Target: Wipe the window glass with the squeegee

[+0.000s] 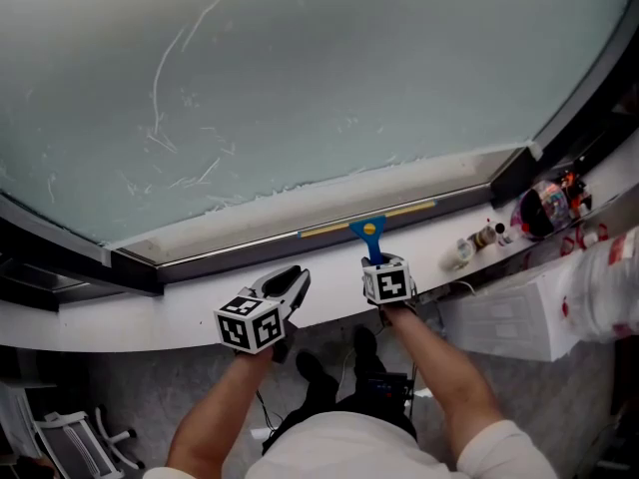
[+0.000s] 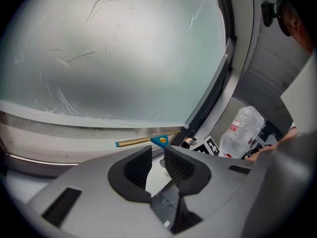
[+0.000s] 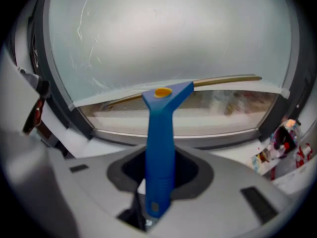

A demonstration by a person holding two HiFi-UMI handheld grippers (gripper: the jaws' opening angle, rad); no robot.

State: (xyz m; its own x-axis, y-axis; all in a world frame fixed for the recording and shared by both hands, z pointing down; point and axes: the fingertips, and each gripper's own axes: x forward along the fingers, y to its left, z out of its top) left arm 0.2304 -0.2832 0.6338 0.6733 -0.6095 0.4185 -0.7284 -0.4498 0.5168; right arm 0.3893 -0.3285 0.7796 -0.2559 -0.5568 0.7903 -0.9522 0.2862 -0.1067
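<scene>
Squeegee (image 1: 370,231): blue handle gripped in right gripper (image 3: 159,168) fingers, handle pointing up at glass (image 1: 300,88), brass blade running along the glass's bottom edge. Left gripper (image 2: 157,158) sits below the glass's bottom edge over the white sill (image 1: 150,312), fingers a narrow gap apart, nothing between. Glass is streaked. Small bottles (image 1: 477,241) stand on the sill below the glass's lower right corner.

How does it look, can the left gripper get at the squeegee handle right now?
Probably yes, its upper part only. The right gripper is shut on the squeegee low on its handle; the left gripper, open and empty, sits alongside with nothing between.
</scene>
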